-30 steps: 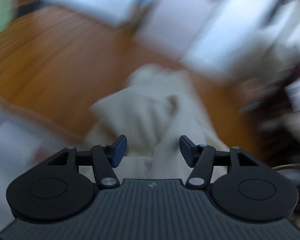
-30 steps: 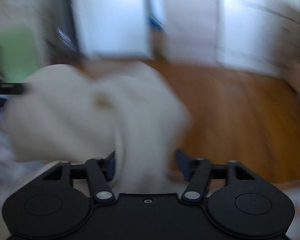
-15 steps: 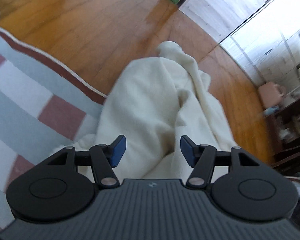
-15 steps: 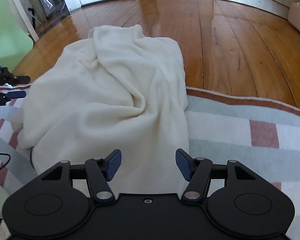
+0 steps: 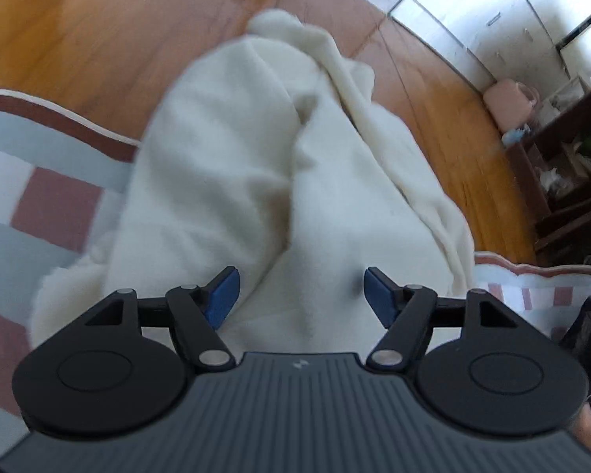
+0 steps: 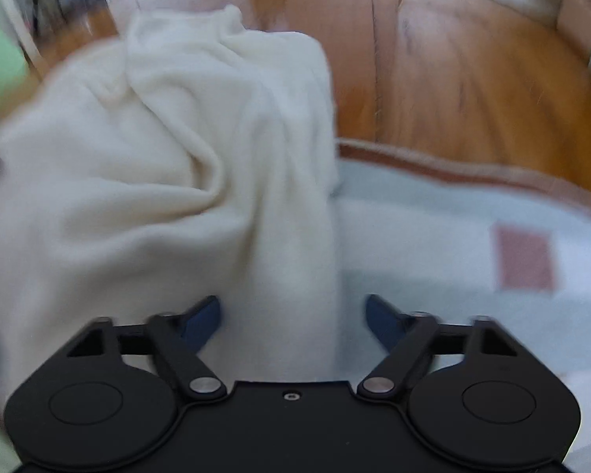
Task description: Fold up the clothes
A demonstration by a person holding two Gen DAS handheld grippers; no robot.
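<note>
A cream fleece garment lies crumpled, partly on a striped rug and partly on the wooden floor; it also fills the left and middle of the right wrist view. My left gripper is open, its blue fingertips just above the near part of the garment. My right gripper is open over the garment's near right edge, its left fingertip above cloth and its right fingertip above rug. Neither holds anything.
The rug is grey and white with red squares and a brown border. Wooden floor lies beyond it. White cabinets and a dark shelf unit stand at the right. A green object is at the far left.
Both grippers have moved closer and lower over the garment, which now looms larger in both views. Both stay open.
</note>
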